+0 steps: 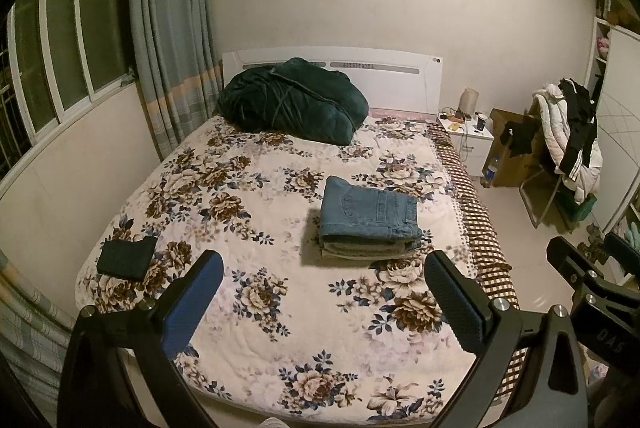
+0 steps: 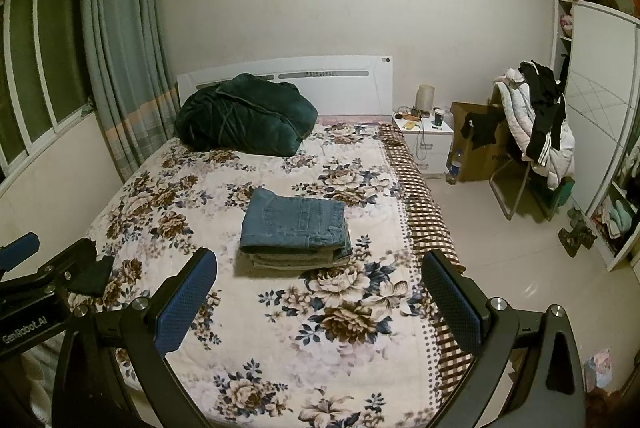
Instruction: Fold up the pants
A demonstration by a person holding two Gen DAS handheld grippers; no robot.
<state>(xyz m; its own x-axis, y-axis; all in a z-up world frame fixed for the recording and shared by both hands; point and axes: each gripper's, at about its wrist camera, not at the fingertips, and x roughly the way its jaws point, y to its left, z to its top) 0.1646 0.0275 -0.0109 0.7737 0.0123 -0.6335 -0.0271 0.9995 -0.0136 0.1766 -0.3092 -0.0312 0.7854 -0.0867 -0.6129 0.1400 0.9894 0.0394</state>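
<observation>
While jaws gape, folded jeans (image 1: 370, 214) sit mid-bed (image 1: 256, 308) — clear.

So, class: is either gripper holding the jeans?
No: the folded jeans lie on the bed, apart from both open grippers.

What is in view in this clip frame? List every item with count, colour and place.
folded jeans: one, blue denim, top of a small stack mid-bed
floral bedspread: one, cream with brown and blue flowers, covers the bed
dark green blanket: one, bundled at the headboard
dark folded cloth: one, near the bed's left edge
headboard: one, white
curtain: one, grey-blue, beside the window
nightstand: one, white, right of the bed
chair with clothes: one, white and black garments
cardboard box: one, brown, by the nightstand
left tool: open, empty, above the bed's foot
right tool: open, empty
</observation>
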